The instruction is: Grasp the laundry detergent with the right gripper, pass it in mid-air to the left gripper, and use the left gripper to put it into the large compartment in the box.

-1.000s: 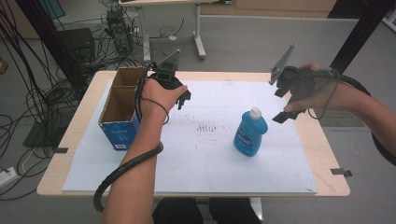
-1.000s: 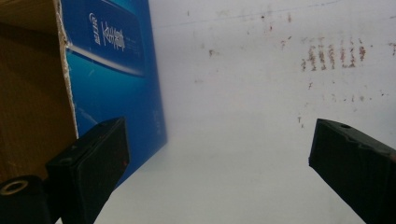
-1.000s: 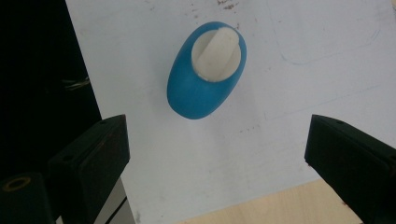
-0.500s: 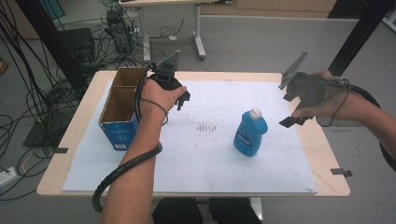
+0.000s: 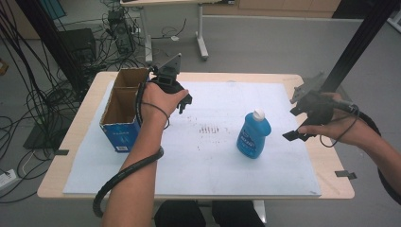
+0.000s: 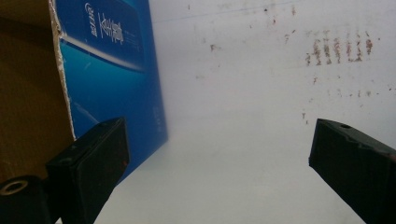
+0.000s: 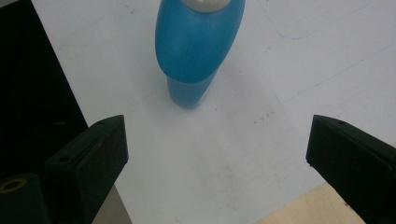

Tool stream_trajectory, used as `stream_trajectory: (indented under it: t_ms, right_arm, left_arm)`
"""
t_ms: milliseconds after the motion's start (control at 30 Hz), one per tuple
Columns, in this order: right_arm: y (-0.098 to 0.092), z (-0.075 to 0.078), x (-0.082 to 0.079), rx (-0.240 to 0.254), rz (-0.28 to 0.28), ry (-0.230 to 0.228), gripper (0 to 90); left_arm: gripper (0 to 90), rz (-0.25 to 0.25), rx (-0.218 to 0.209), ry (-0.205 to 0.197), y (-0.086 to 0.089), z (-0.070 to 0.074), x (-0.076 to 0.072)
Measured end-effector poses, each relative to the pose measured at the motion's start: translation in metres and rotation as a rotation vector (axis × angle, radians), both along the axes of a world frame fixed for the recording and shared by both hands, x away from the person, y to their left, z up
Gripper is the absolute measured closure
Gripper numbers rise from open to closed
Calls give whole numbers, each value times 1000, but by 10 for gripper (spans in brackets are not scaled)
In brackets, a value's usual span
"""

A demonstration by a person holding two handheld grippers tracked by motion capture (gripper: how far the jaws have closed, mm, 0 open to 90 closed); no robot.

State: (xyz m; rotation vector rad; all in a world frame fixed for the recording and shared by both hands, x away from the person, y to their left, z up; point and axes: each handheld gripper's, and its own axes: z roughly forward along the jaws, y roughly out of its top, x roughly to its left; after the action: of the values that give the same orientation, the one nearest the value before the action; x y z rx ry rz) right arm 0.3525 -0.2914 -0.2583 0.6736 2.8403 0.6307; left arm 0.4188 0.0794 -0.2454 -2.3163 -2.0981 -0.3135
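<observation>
Blue bottle (image 7: 198,46) cap cut by top edge, right gripper view.

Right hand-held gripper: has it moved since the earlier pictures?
Yes. The right hand-held gripper has dropped toward the table's right edge, jaws open, apart from the blue bottle.

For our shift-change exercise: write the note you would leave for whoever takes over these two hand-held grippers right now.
Left gripper: jaws open, nothing between them, held beside the open cardboard box at the table's left.
Right gripper: jaws open, nothing between them, at the table's right edge, pointed at the blue bottle but apart from it.
Bottle: upright on the white sheet, white cap on, right of centre.
Done: nothing gripped yet; the box looks empty from what shows.
Left: probably close the right gripper on the bottle, then carry it toward the box.
</observation>
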Motion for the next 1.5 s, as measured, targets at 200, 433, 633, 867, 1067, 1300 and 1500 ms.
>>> stream_trajectory:
  t_ms: [200,433,633,867,1067,1300,1500]
  right_arm:
    - [2,-16,-7,50,-50,1,46]
    - [8,-35,-16,106,-119,-30,44]
    - [13,-48,-22,137,-162,-64,42]
    - [19,-64,-26,165,-192,-91,31]
    - [23,-75,-28,194,-223,-108,30]
    - [25,-90,-29,232,-265,-131,30]
    - [31,-105,-28,270,-302,-139,27]
  left_arm:
    - [57,-2,-2,1,-2,-1,0]
    - [57,-10,-1,4,-4,-3,-1]
    - [57,-10,-1,3,-4,-2,-2]
    - [57,-9,-3,5,-3,-3,-3]
    - [57,-10,-2,3,-3,-4,-3]
    - [57,-11,-3,7,-2,-6,-4]
    - [57,-8,0,4,-2,-6,-3]
